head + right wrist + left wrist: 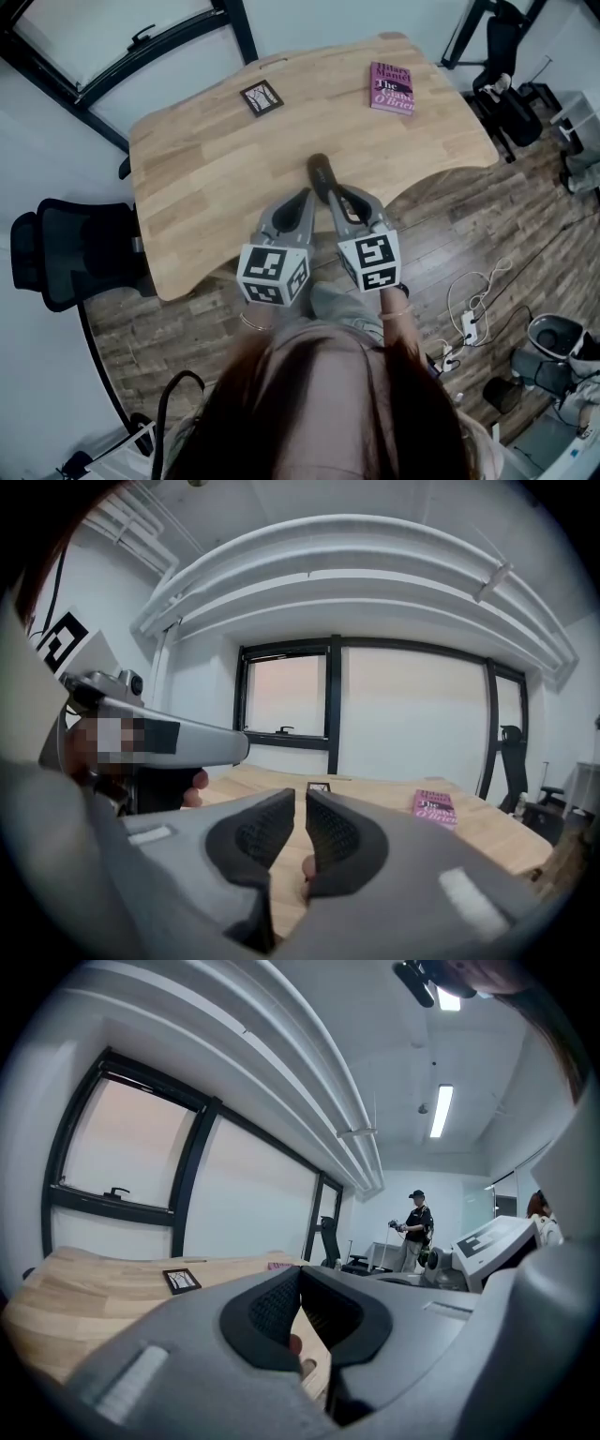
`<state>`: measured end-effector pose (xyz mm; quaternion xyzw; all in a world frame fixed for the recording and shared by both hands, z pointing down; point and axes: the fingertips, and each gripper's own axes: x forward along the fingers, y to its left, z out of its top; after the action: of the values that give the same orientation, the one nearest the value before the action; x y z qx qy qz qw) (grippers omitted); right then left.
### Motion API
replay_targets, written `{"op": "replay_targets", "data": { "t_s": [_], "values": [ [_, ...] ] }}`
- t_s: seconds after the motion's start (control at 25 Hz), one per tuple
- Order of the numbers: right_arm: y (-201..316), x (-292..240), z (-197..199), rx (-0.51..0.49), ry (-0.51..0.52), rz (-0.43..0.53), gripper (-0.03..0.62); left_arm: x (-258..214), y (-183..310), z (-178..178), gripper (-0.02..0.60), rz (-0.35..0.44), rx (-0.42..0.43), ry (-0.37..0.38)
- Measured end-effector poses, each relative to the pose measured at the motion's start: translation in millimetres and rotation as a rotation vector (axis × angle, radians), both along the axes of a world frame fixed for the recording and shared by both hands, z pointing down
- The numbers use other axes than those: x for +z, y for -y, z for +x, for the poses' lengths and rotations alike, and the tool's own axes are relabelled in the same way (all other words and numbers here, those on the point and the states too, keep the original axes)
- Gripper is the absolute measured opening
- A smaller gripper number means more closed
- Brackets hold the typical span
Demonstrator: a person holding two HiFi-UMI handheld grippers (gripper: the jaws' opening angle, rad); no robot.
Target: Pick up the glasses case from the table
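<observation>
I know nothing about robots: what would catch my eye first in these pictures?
First, the left tool and right tool, grey and marked with black-and-white squares, side by side at the near edge of the wooden table. At their tips lies a dark glasses case, and a pink book sits near the far right corner.

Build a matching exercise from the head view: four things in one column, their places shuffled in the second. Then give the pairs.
Things:
1. glasses case
2. pink book
3. black-framed card
4. office chair

Places:
a. on the floor, off the left end of the table
b. far right corner of the tabletop
c. by the near edge of the tabletop, around its middle
d. far side of the tabletop, left of the pink book

Pairs: 1-c, 2-b, 3-d, 4-a
</observation>
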<state>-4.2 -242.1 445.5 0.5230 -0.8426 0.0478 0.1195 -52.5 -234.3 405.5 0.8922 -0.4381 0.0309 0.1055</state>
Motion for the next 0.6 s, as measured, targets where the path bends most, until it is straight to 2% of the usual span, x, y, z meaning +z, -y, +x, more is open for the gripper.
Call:
{"op": "replay_targets", "data": {
  "t_s": [0.6],
  "values": [
    [53,37,-4,-0.071,-0.06,-0.064,0.055,16,51,-1,0.009,-0.041,-0.05,0.007]
  ]
}}
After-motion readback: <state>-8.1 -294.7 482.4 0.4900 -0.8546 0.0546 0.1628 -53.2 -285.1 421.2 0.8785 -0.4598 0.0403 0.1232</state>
